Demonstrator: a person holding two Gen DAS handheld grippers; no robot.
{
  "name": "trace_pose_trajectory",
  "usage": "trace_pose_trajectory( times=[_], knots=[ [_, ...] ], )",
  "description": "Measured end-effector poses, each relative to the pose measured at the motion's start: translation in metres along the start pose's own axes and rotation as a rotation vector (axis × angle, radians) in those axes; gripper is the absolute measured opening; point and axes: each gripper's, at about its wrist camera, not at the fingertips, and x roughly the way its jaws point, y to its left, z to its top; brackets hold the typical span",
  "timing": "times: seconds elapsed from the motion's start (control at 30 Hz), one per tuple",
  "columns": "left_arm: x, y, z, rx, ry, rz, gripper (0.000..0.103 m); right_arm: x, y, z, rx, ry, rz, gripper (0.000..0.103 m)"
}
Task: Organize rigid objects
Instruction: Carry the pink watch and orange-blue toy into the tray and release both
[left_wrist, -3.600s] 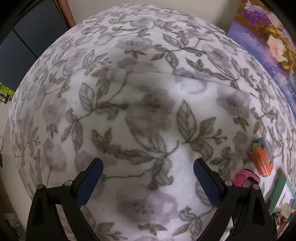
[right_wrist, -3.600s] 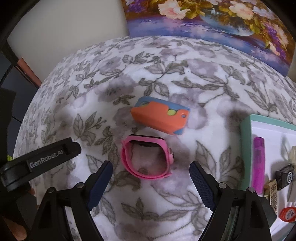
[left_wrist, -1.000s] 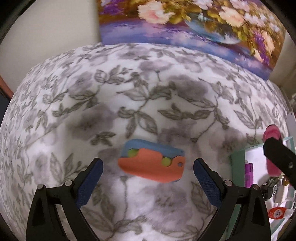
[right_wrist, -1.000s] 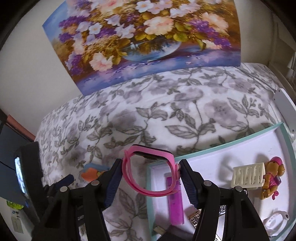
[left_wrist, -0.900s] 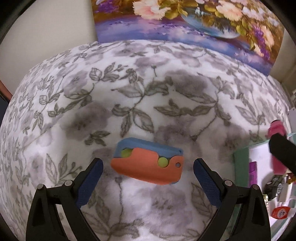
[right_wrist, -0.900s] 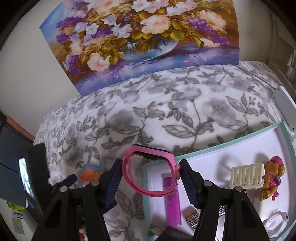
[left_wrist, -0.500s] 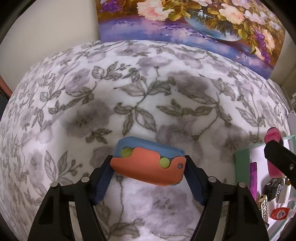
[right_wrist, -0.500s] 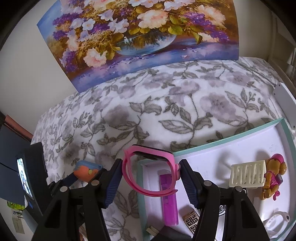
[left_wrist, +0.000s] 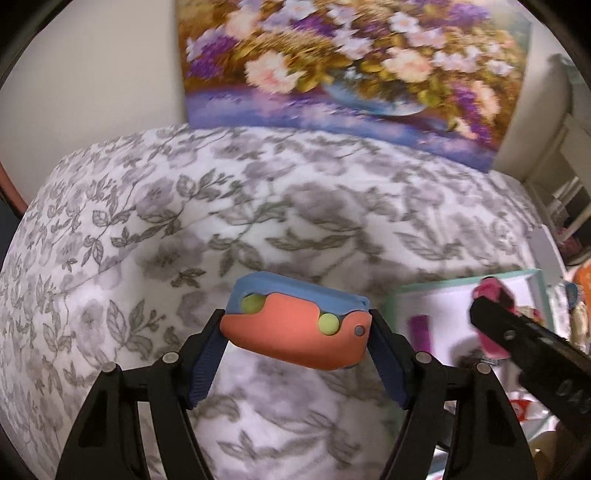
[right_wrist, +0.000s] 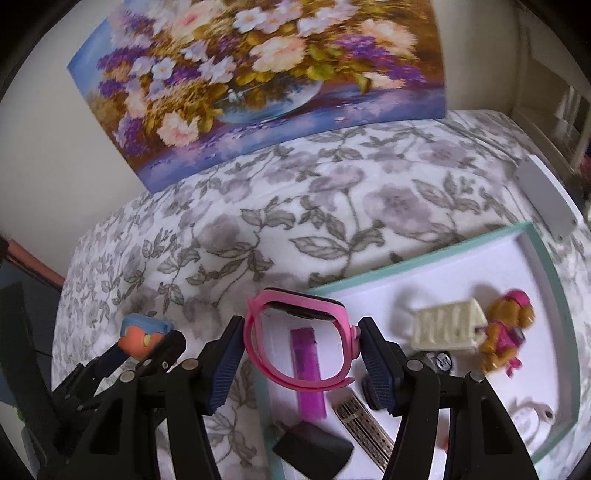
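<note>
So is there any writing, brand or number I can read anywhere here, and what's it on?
No text reads clearly.
Raised letters on the black side of the right claw, seen in the left wrist view: too blurred to read.
Red-and-white label at the lower right: too blurred to read.

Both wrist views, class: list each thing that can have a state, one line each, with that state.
Left claw: shut on the orange-and-blue toy, lifted off the blanket.
Right claw: shut on the pink watch, held over the tray's near corner.
Tray: flat on the blanket, already holding items.
Purple lighter: lying in the tray.
Dog figure: lying in the tray.
</note>
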Motion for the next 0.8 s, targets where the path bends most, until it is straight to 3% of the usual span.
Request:
trace_pose_trajectory(
  times=[0.4,0.8],
  knots=[
    [-0.039,-0.063,-0.028,0.098,-0.032,-0.039,0.075,-0.057,-0.053,-0.016,0.063,-0.047,-0.053,0.065],
    [-0.042,-0.099,-0.05,0.139,-0.01,-0.031,0.075,-0.087,-0.099,-0.027,0.172,-0.086,-0.093,0.065]
  ],
)
